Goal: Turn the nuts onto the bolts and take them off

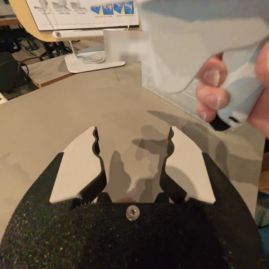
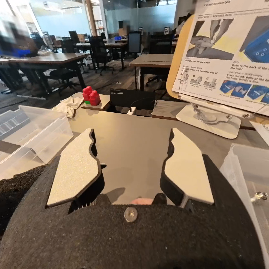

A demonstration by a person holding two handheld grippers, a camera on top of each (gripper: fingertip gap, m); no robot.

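Note:
My left gripper is open and empty, low over the grey table mat. My right gripper is open and empty over the same mat. A small shiny metal bolt piece lies in the clear bin at the right of the right wrist view. No other nut or bolt shows. In the left wrist view a hand grips a white handle at the upper right, blurred; that gripper's fingers are out of frame.
A second clear bin stands at the left. An instruction sheet on a white stand is at the back right. Red blocks, a white cloth and a black box with a cable sit along the far edge. My hands' fingertips stand some 11 centimetres from each other.

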